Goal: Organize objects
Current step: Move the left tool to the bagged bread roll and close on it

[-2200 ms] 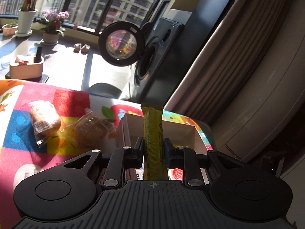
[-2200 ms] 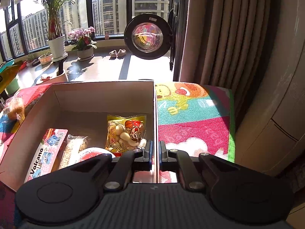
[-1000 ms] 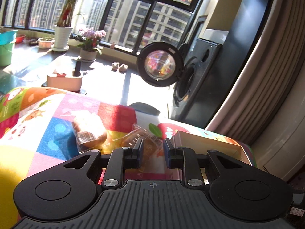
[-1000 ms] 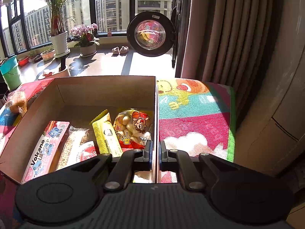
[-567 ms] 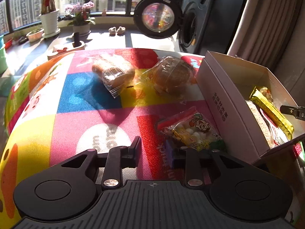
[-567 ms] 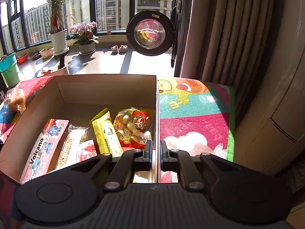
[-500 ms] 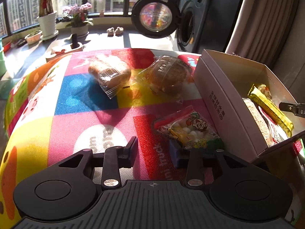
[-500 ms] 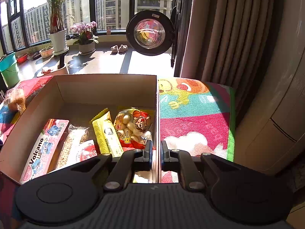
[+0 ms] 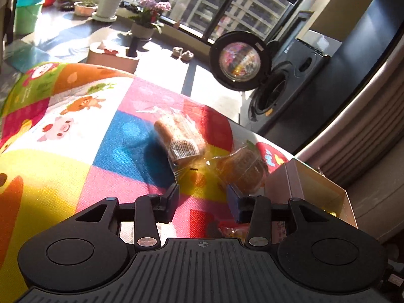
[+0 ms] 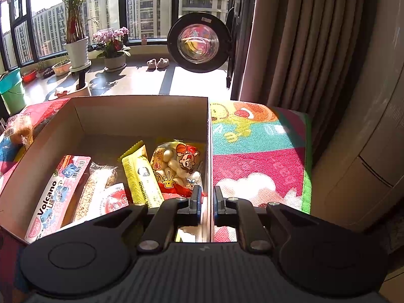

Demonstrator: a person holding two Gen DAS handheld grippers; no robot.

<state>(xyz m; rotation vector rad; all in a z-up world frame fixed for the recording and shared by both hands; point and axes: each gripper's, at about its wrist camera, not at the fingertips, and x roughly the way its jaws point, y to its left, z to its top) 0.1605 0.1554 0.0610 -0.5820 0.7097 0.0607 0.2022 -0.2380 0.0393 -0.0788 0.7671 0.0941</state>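
My right gripper (image 10: 207, 203) pinches the right wall of the cardboard box (image 10: 141, 112), which holds a yellow bar (image 10: 141, 176) beside a peanut bag (image 10: 176, 166), while my left gripper (image 9: 202, 199) hangs wide and empty, just short of two wrapped buns (image 9: 181, 139) left of the box.

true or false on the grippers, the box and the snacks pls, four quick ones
1. The left gripper is open and holds nothing. True.
2. The right gripper grips a bread packet. False: it is clamped on the right wall of the box.
3. The yellow bar lies inside the box. True.
4. Both bread packets are in the box. False: they lie on the colourful mat.
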